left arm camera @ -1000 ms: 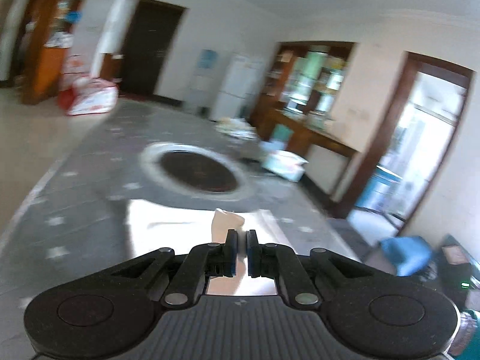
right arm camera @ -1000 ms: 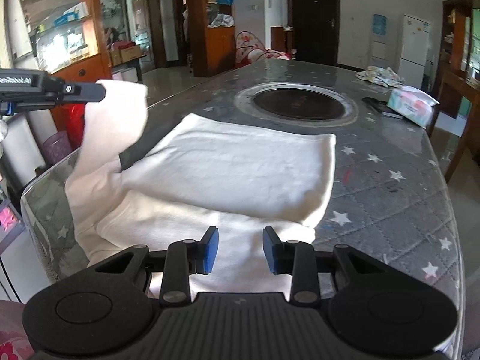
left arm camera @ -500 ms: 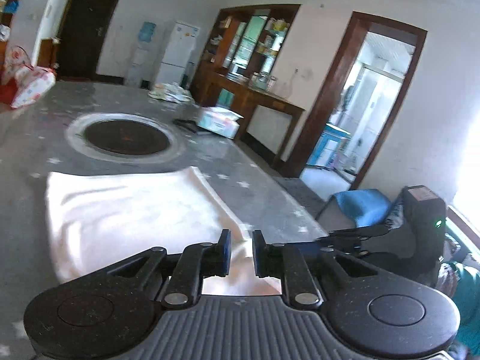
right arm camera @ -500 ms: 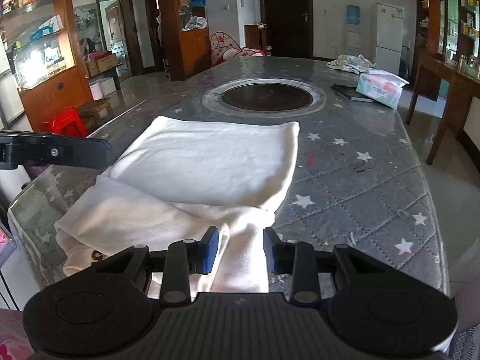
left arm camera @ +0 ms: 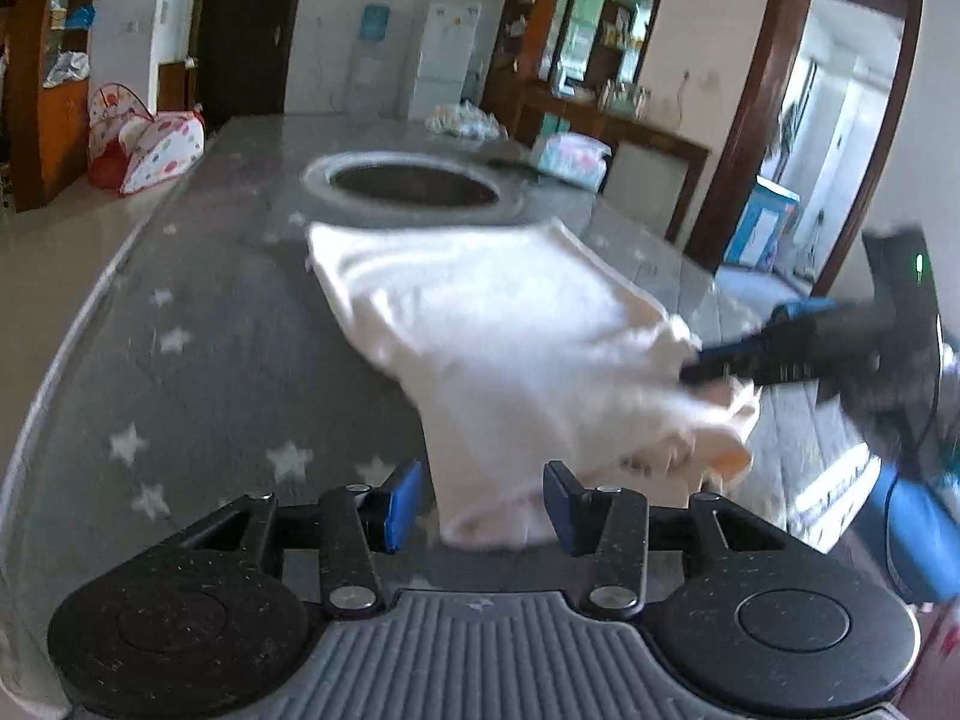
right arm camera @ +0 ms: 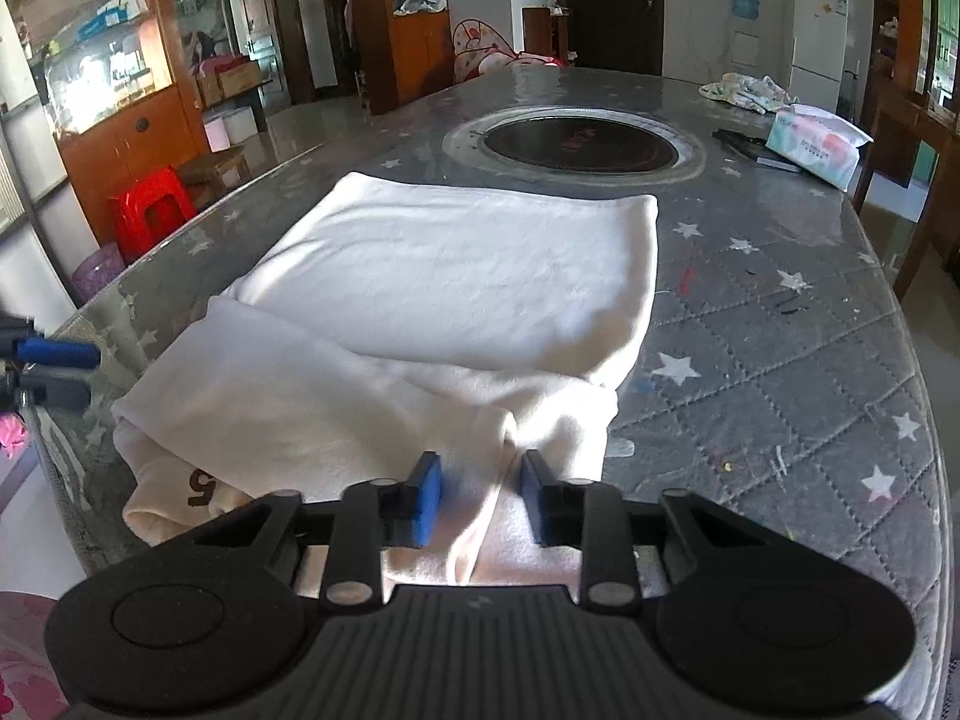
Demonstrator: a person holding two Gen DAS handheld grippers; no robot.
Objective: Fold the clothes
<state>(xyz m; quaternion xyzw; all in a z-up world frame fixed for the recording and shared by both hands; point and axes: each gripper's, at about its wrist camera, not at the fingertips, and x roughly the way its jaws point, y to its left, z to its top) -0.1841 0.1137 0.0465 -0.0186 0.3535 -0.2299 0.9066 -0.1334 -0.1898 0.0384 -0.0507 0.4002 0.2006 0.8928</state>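
Note:
A cream-white garment [right arm camera: 444, 294] lies partly folded on the grey star-patterned table [right arm camera: 780, 360], its near end bunched at the table's front edge. It also shows in the left wrist view [left arm camera: 510, 330]. My left gripper [left arm camera: 477, 504] is open, with the garment's near left corner between its spread fingers. My right gripper [right arm camera: 480, 501] is open, its fingers either side of a fold at the garment's near edge. The right gripper also shows in the left wrist view [left arm camera: 750, 360] at the garment's right side. The left gripper's fingertips [right arm camera: 57, 354] show at the left edge of the right wrist view.
A round dark hob [right arm camera: 579, 147] is set in the table behind the garment. A tissue pack [right arm camera: 816, 144], a dark flat object [right arm camera: 744, 147] and a crumpled cloth [right arm camera: 747, 90] lie at the far right. A red stool [right arm camera: 150, 210] stands left of the table.
My left gripper let go of the lifted part of the garment and opened wide; the cloth now lies on the table. My left gripper came down to the near left corner. My right gripper stayed open at the near edge.

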